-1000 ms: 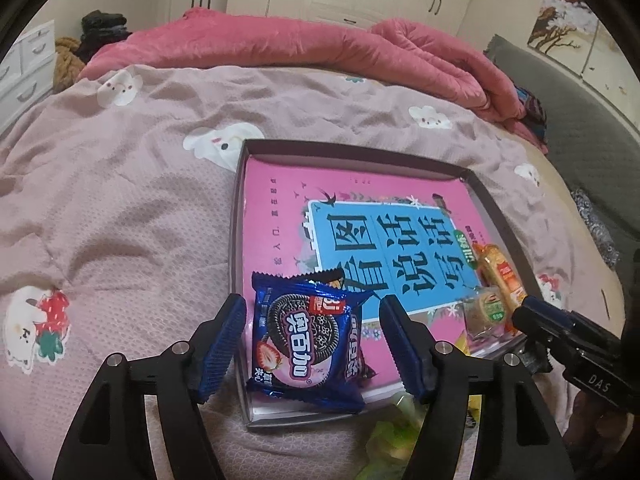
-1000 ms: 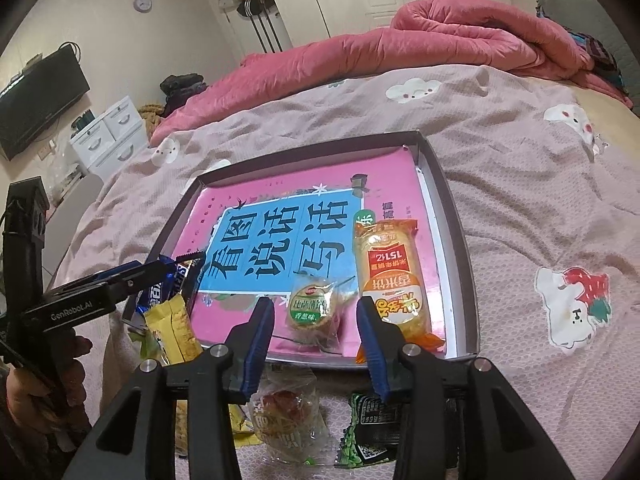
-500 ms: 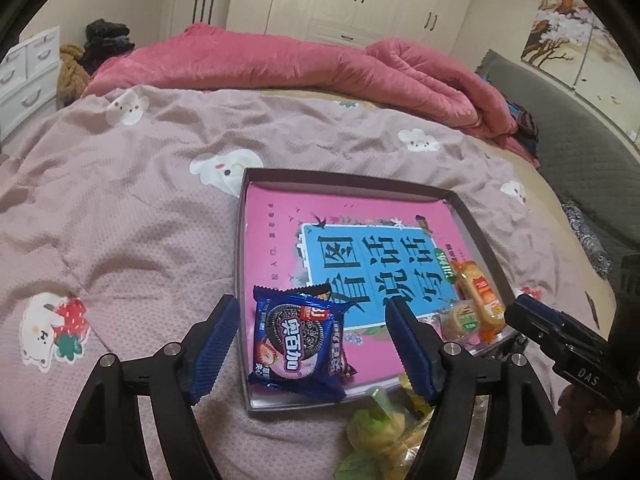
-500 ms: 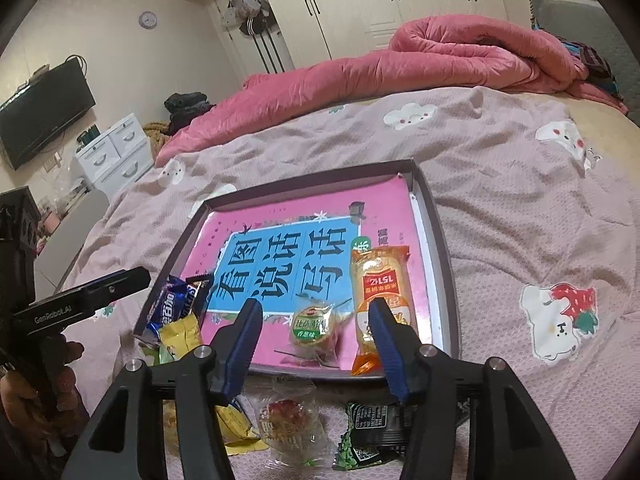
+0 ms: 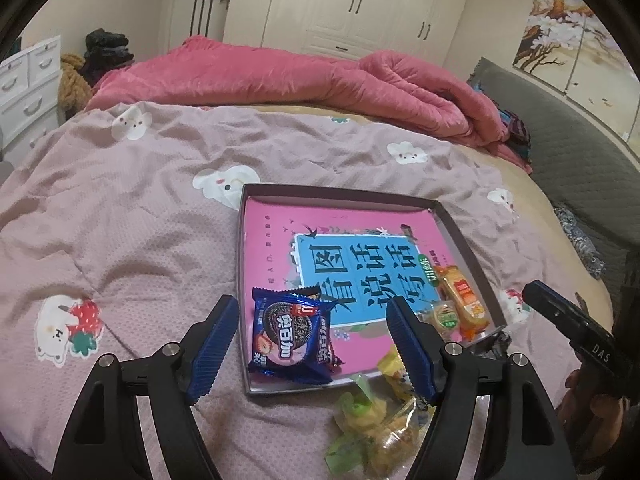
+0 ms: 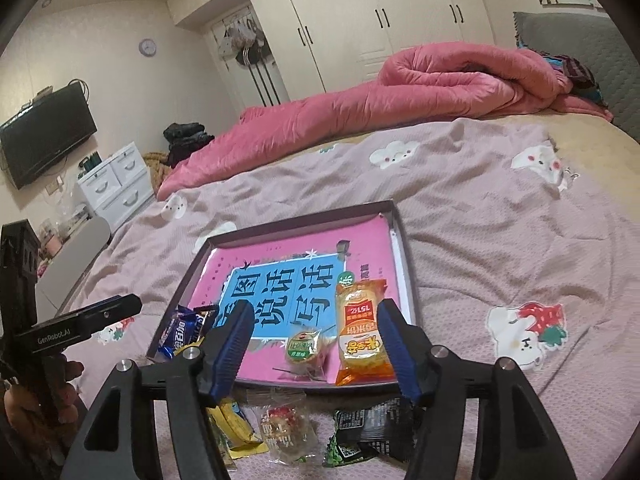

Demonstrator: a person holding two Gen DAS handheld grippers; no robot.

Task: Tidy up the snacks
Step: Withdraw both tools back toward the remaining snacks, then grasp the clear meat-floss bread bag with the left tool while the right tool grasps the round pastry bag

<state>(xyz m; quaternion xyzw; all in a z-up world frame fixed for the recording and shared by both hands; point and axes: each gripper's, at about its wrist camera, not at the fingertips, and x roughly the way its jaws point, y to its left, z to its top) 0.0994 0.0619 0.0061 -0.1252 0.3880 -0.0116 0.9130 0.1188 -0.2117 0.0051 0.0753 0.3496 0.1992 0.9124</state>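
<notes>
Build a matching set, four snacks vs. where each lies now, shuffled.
Things:
1. blue cookie packet
2. orange snack bag
3. round green-label cake
4. black-and-green packet

Places:
A. on the bedspread, outside the tray's near rim
B. in the tray, near-right corner by the right wall
C. in the tray, near-left corner
D. in the tray, just left of the orange bag

Pairs: 1-C, 2-B, 3-D, 4-A

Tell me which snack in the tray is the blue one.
The blue Oreo cookie packet, at the tray's near left corner. The other two, an orange packet and a small round clear-wrapped snack, lie at the near right.
</notes>
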